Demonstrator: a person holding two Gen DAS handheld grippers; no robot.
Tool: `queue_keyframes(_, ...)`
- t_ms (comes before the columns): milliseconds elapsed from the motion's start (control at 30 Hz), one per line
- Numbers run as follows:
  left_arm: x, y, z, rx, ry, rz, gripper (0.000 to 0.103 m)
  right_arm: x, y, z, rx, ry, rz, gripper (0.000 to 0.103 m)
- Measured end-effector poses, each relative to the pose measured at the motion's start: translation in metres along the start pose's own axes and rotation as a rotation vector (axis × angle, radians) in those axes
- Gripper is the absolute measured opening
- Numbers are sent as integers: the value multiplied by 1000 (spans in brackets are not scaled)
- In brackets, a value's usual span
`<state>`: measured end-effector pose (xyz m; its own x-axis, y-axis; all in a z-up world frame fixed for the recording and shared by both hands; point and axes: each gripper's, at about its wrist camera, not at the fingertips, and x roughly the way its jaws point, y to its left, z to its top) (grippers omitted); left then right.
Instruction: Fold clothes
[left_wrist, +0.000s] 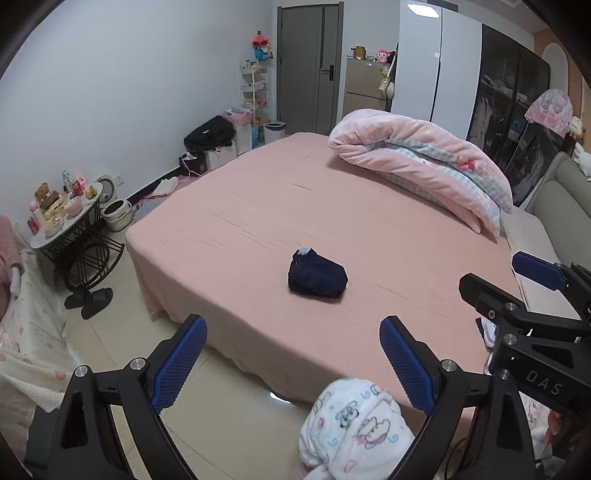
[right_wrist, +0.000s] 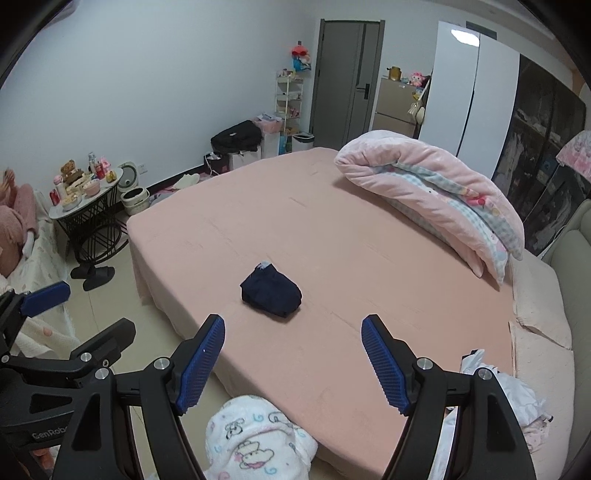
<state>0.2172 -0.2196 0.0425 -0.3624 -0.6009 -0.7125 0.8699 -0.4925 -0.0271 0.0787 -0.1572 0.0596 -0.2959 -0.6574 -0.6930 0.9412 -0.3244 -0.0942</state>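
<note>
Dark garment (left_wrist: 317, 275), already a small folded bundle, lies alone mid-bed on the pink sheet (left_wrist: 258, 206), apart from both tools. Left gripper (left_wrist: 293, 363) and right gripper (right_wrist: 293, 363) hang above the near bed edge, jaws wide, nothing between them. Likely next piece: pile of unfolded clothes (right_wrist: 495, 391) at the near right corner of the bed. Judgement: take one item only by its edge, spread it flat on bare sheet before any fold. Rolled quilt (left_wrist: 421, 166) at the far right leaves ample room. Person's patterned fleece sleeve (right_wrist: 255, 439) sits low between the fingers and may hide a grasp.
</note>
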Motion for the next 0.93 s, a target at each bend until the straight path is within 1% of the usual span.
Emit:
queue_keyframes(300, -7, -20, -16, 21, 28, 5, 95, -10, -11, -23, -6, 19, -12, 76)
queue_keyframes(533, -3, -36, -23, 51, 56, 30, 95, -4, -27, -36, 20, 53, 4, 76)
queue_keyframes(667, 3, -41, -25, 49, 76, 24, 95, 2, -34, -40, 21, 76, 3, 76)
queue_keyframes(800, 3, -44, -26, 55, 74, 28, 95, 5, -35, -41, 18, 85, -9, 76)
queue_keyframes(933, 1, -45, -25, 62, 67, 30, 95, 8, -37, -41, 27, 91, 5, 76)
